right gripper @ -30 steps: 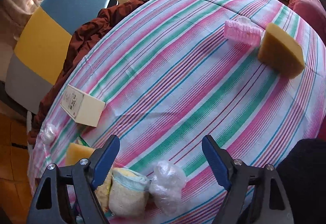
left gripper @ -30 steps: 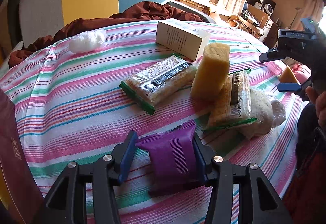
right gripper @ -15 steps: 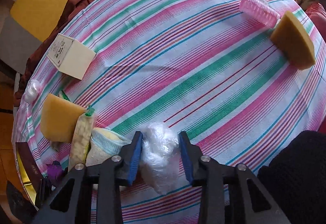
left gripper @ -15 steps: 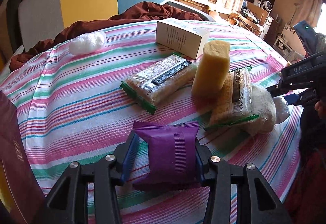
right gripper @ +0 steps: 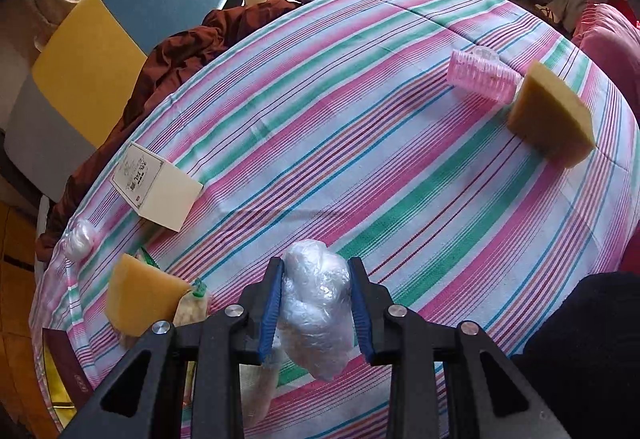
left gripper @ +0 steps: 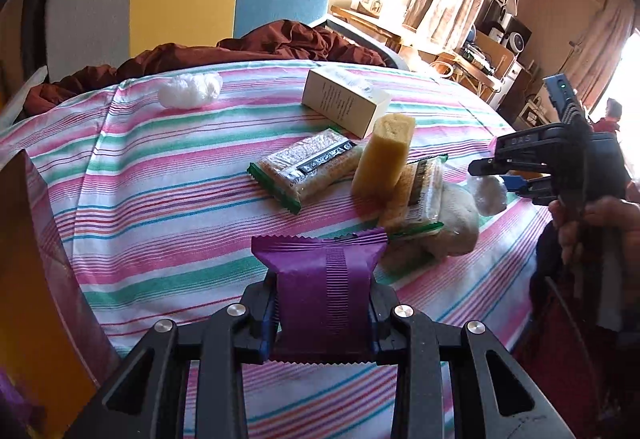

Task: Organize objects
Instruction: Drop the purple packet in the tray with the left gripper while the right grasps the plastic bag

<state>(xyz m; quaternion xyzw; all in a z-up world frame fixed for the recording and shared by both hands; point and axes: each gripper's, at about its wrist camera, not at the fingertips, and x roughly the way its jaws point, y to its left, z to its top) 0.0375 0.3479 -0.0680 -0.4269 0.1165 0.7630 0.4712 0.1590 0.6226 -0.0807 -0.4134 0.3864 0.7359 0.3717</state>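
Observation:
My left gripper [left gripper: 322, 305] has a purple snack packet [left gripper: 324, 275] between its blue pads; the jaws are closing tight on its sides and it hangs just above the striped tablecloth [left gripper: 160, 207]. In the right wrist view my right gripper [right gripper: 316, 279] is shut on a crumpled clear plastic bundle [right gripper: 316, 307]. From the left wrist view that right gripper [left gripper: 506, 175] is at the far right with the same plastic bundle [left gripper: 488, 193] in it, held by a hand [left gripper: 592, 219].
Ahead lie two cracker packs [left gripper: 308, 169], an upright yellow sponge block [left gripper: 384, 159], a cream box [left gripper: 344, 105] and a white wad [left gripper: 190, 91]. A pink roller [right gripper: 480, 77] and sponge wedge [right gripper: 552, 115] sit far right. A dark red box [left gripper: 36, 279] stands left.
The left jaws squeezed in on the purple packet and raised it off the cloth. The right gripper came down over the plastic bundle and shut on it.

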